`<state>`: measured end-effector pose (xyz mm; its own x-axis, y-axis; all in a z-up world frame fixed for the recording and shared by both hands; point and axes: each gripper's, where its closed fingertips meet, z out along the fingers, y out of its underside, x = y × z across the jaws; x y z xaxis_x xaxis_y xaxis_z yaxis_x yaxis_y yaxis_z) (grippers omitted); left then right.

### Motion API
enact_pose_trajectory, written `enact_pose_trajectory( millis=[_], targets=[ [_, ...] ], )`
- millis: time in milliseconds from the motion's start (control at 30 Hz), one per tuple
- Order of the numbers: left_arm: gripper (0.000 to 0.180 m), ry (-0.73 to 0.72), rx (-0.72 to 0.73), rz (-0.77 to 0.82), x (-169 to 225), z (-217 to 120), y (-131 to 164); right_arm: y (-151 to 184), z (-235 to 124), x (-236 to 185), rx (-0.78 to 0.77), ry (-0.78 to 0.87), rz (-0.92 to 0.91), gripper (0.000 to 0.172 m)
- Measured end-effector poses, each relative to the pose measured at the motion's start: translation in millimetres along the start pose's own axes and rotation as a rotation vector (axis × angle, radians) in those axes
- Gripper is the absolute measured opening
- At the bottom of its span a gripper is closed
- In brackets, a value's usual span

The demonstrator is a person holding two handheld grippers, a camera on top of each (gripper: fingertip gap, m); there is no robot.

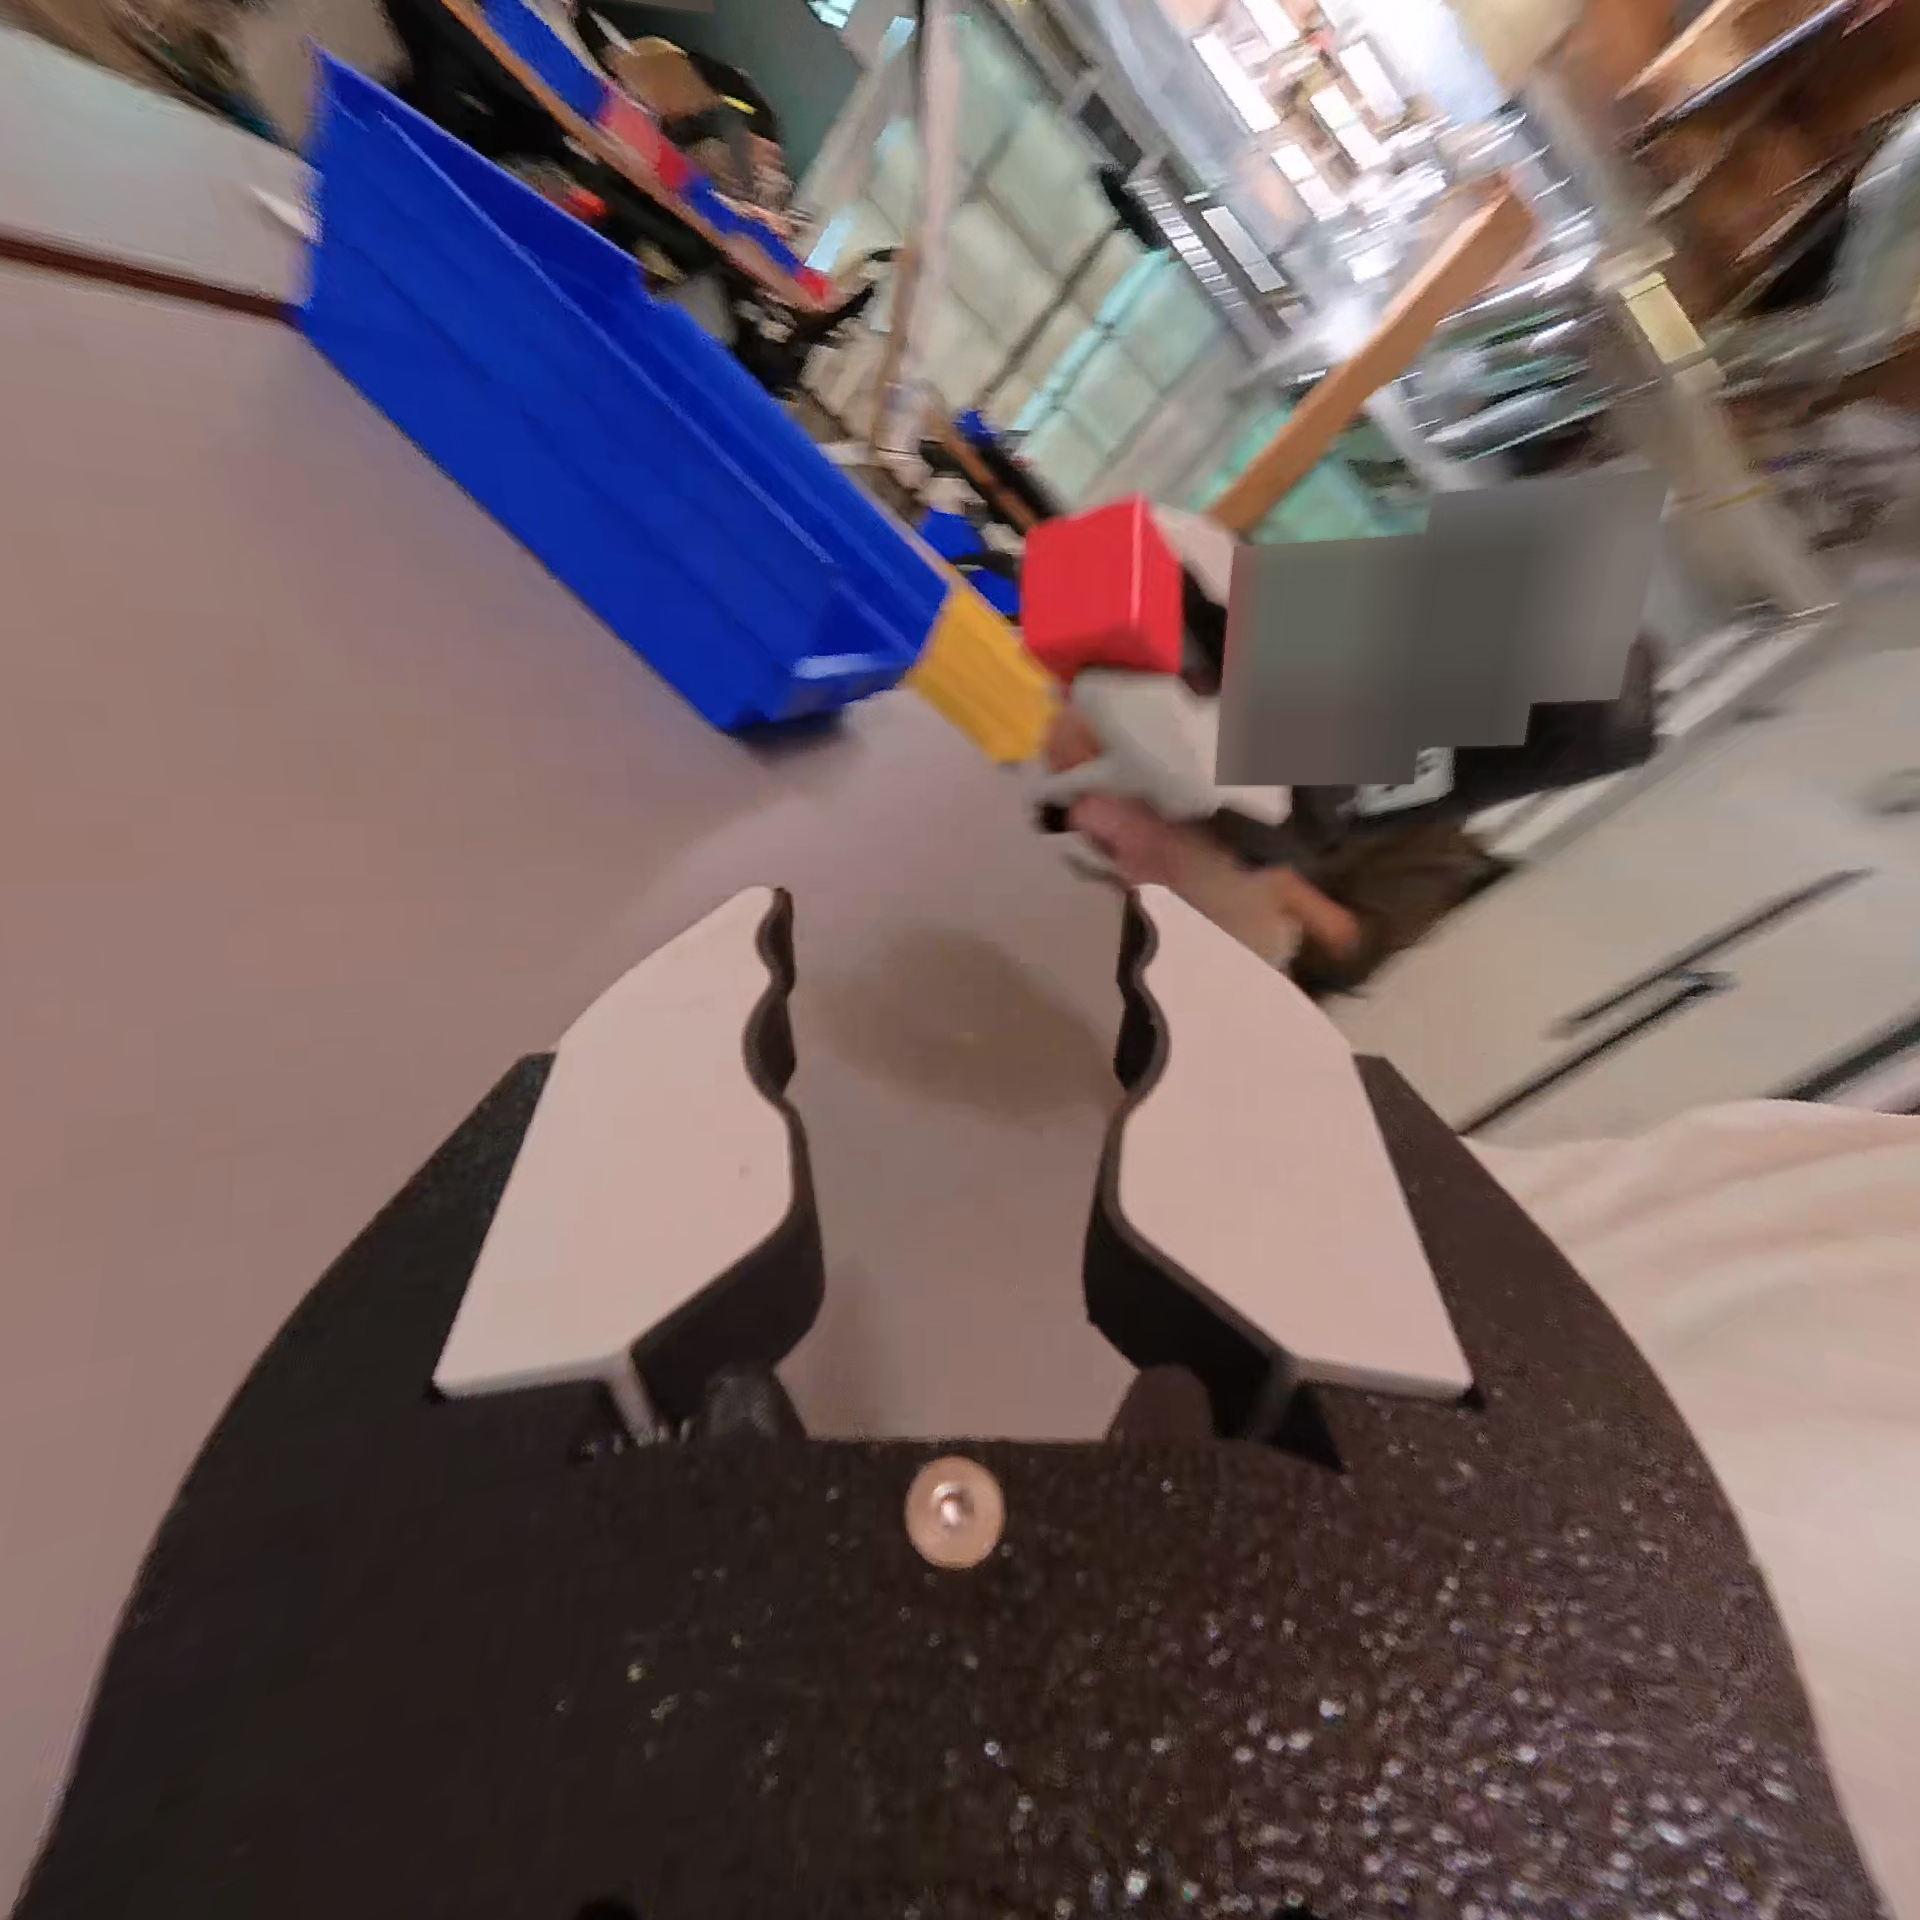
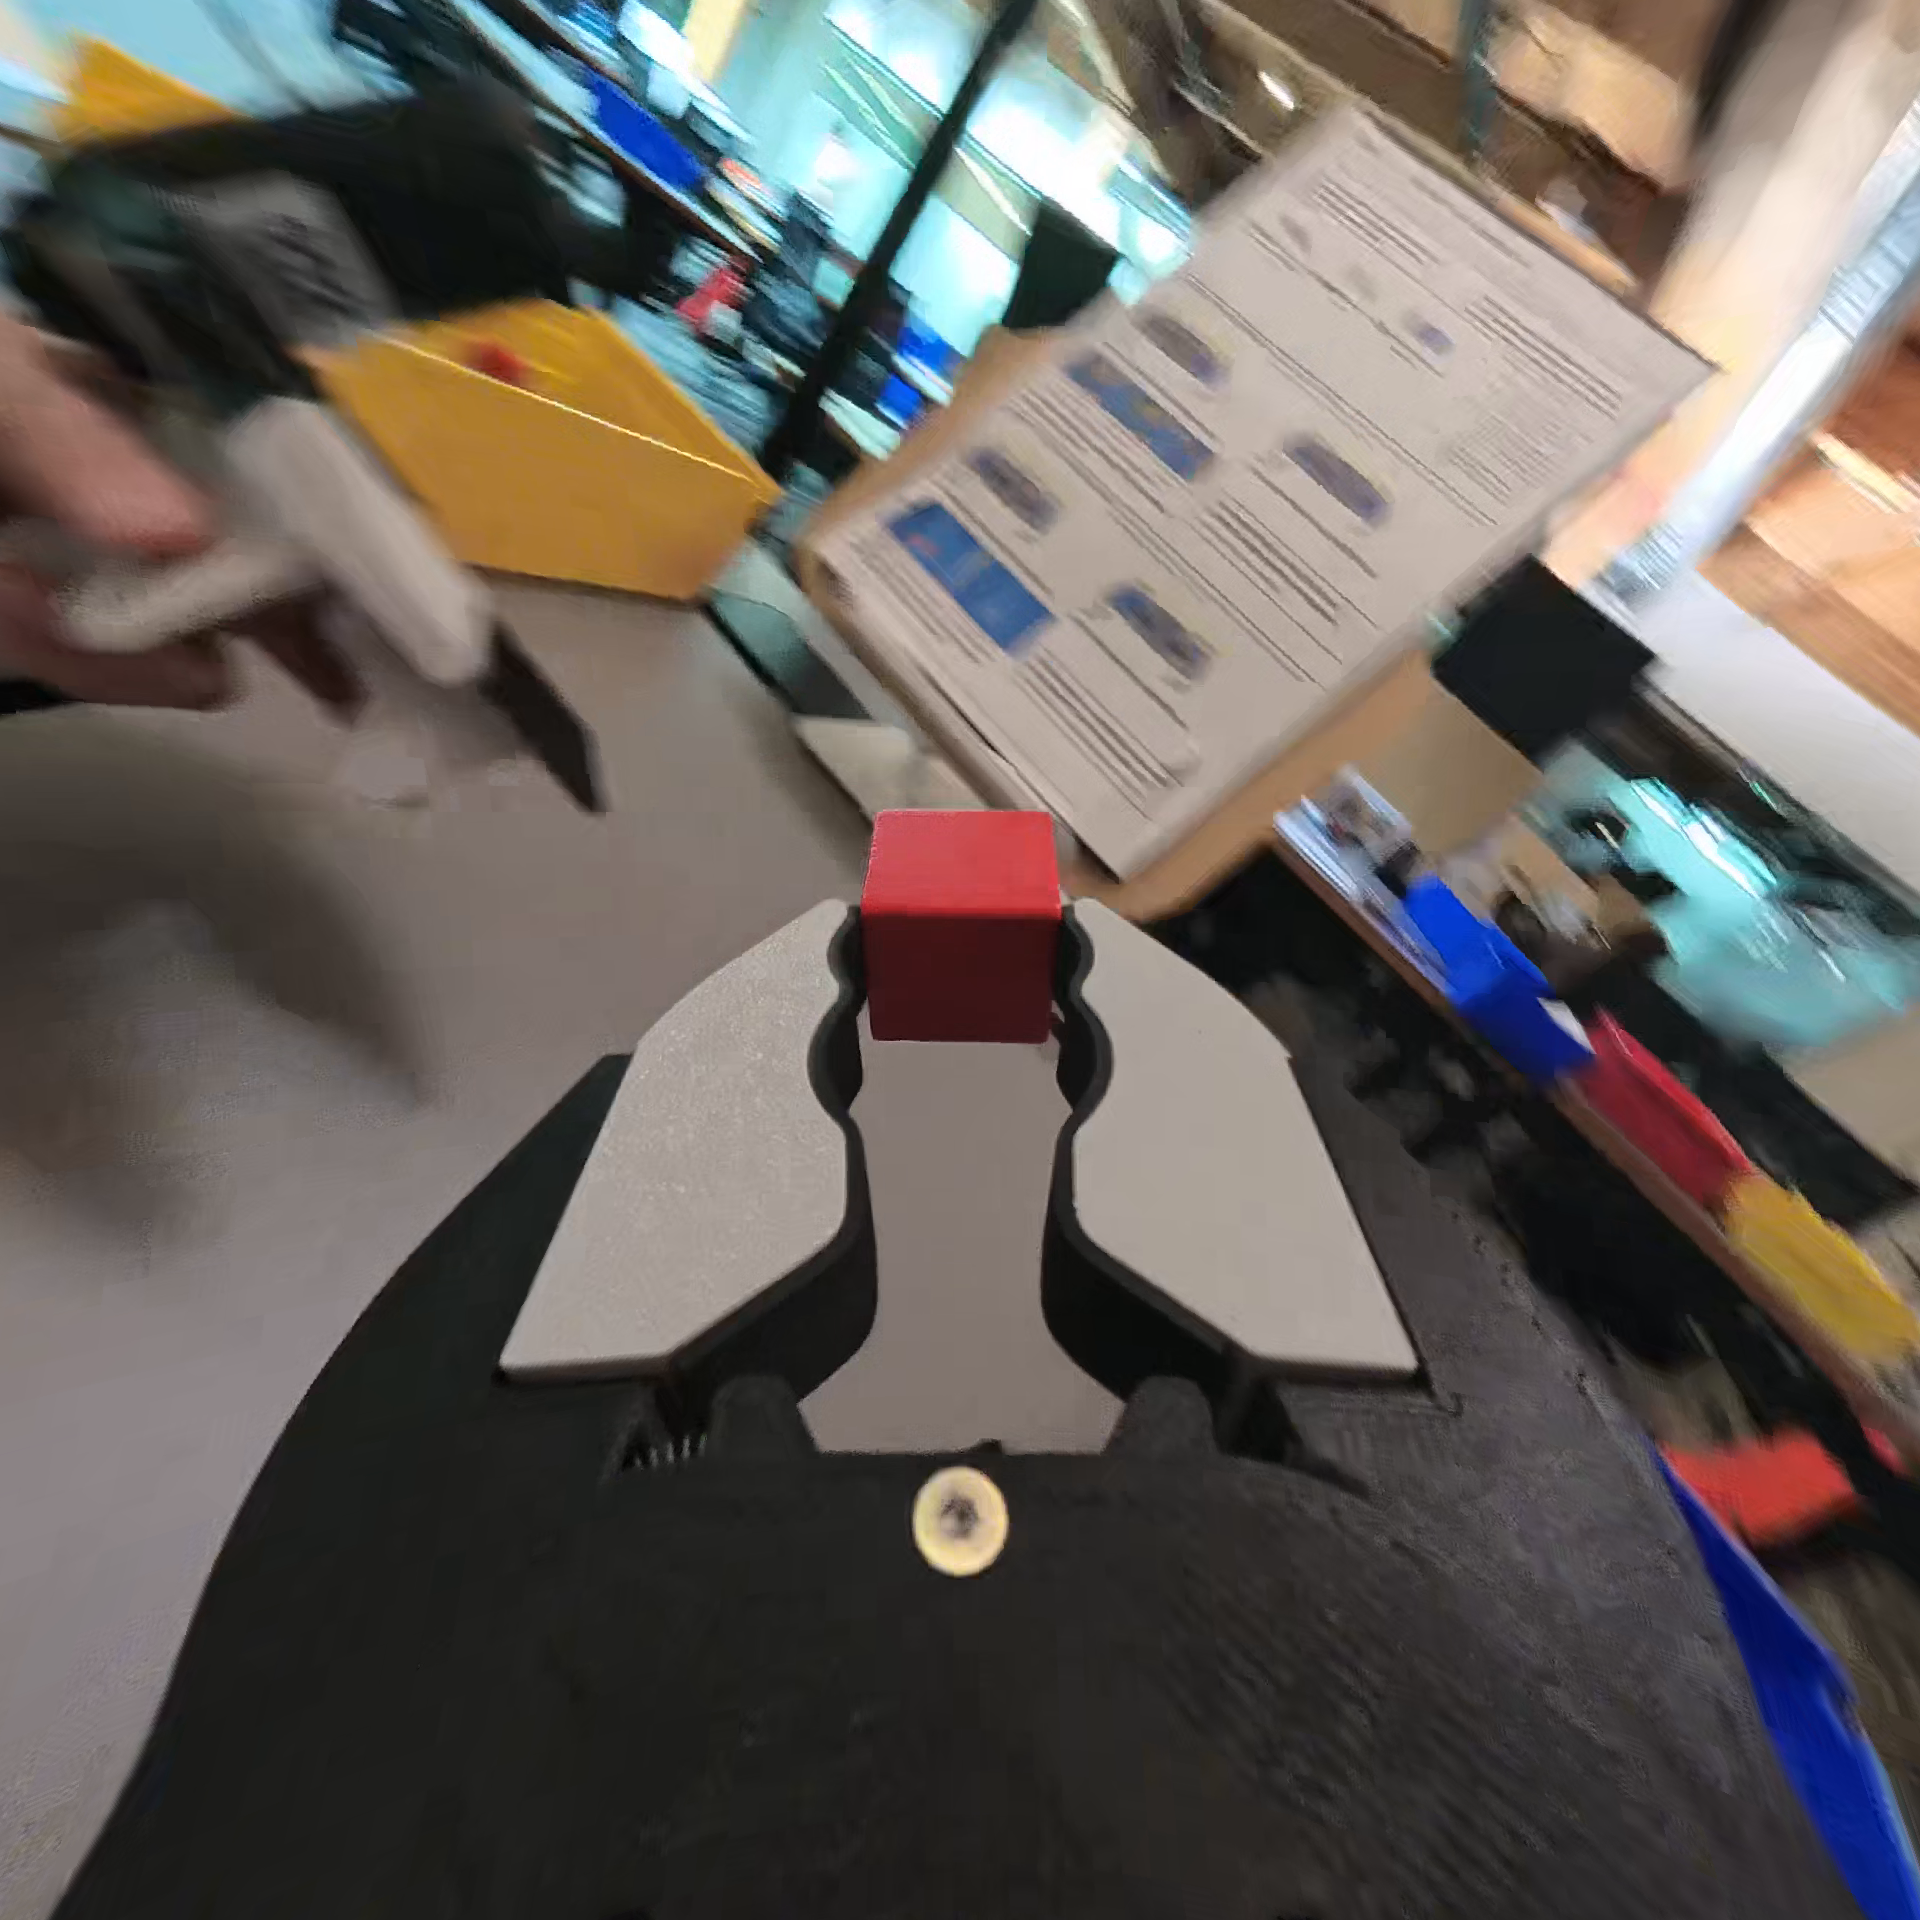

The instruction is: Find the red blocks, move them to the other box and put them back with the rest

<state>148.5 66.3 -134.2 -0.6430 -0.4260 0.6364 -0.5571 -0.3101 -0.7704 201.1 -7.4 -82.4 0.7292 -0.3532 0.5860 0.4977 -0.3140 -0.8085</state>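
My right gripper [image 2: 961, 935] is shut on a red block [image 2: 961, 925], with both pads pressed on its sides, and holds it above the grey table [image 2: 312, 1039]. The left wrist view shows that gripper [image 1: 1117, 623] with the red block [image 1: 1101, 603] near the end of a yellow box [image 1: 987, 681]. A blue box [image 1: 582, 416] stands beside the yellow one. My left gripper [image 1: 956, 935] is open and empty over the bare table [image 1: 312, 831]. In the right wrist view, one of its fingers [image 2: 545, 727] shows at the left, in front of the yellow box [image 2: 540, 468].
A poster board [image 2: 1247, 499] leans at the table's far edge. Shelves with blue, red and yellow bins [image 2: 1507, 987] run along the right. A blue bin's corner [image 2: 1818, 1714] shows at the lower right. A hand [image 1: 1195, 862] and pale cloth [image 1: 1714, 1299] lie right of my left gripper.
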Motion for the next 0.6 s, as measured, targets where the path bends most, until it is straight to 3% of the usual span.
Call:
enact_pose_trajectory(
  millis=[100, 200, 300, 433, 600],
  targets=[
    [0.067, -0.153, 0.047, 0.157, -10.4, -7.5, -10.4, 53.2, -45.0, 82.4, -0.215, 0.316, 0.171, 0.035],
    [0.066, -0.183, 0.089, 0.192, -9.8, -12.3, -18.3, 114.0, -99.6, 139.3, -0.39, 0.542, 0.358, 0.035],
    [0.067, -0.22, 0.072, 0.194, -18.3, -13.7, -15.1, 168.3, -128.0, 171.6, -0.597, 0.592, 0.439, 0.035],
    [0.064, -0.245, 0.0, 0.21, -26.6, -8.9, -2.3, 223.2, -132.3, 189.9, -0.807, 0.527, 0.492, 0.035],
    [0.062, -0.29, -0.069, 0.252, -34.2, -7.2, 7.9, 259.8, -130.2, 192.5, -0.945, 0.484, 0.437, 0.035]
  ],
)
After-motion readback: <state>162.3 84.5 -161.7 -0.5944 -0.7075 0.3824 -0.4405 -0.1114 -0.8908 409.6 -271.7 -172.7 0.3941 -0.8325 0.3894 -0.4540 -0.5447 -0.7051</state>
